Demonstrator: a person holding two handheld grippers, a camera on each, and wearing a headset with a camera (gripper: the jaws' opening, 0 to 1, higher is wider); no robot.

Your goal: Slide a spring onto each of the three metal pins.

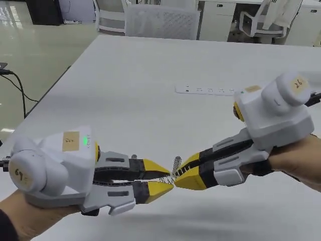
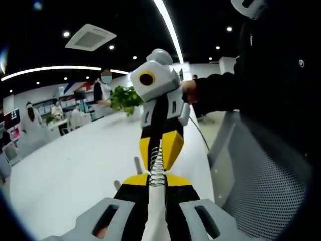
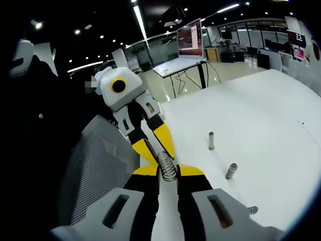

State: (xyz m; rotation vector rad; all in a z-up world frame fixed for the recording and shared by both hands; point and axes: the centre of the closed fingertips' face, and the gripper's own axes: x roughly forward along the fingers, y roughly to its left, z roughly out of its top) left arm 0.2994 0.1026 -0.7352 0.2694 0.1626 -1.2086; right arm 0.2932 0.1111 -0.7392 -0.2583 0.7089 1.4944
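Left gripper point(image 1: 168, 179): we saw it clenching the pin point(image 3: 150, 147).
Right gripper point(image 1: 180, 173): clenching the spring point(image 3: 168, 165).
Axis: pin ran into spring, lower centre.

Spring point(image 1: 176, 165): bare metal wire, bright and shiny.
Left gripper point(image 1: 169, 178), left of the spring: smooth matt white plastic housing, yellow-and-black plastic tips.
Right gripper point(image 1: 181, 171), right of the spring: same plastics.
Metal pins point(image 3: 211, 140): smooth grey metal, dull sheen.
Table point(image 1: 125, 90): smooth white matt top.
Power strip point(image 1: 205, 90), beyond the spring: white plastic.
Chair back point(image 1: 160, 22), beyond the spring: grey mesh.
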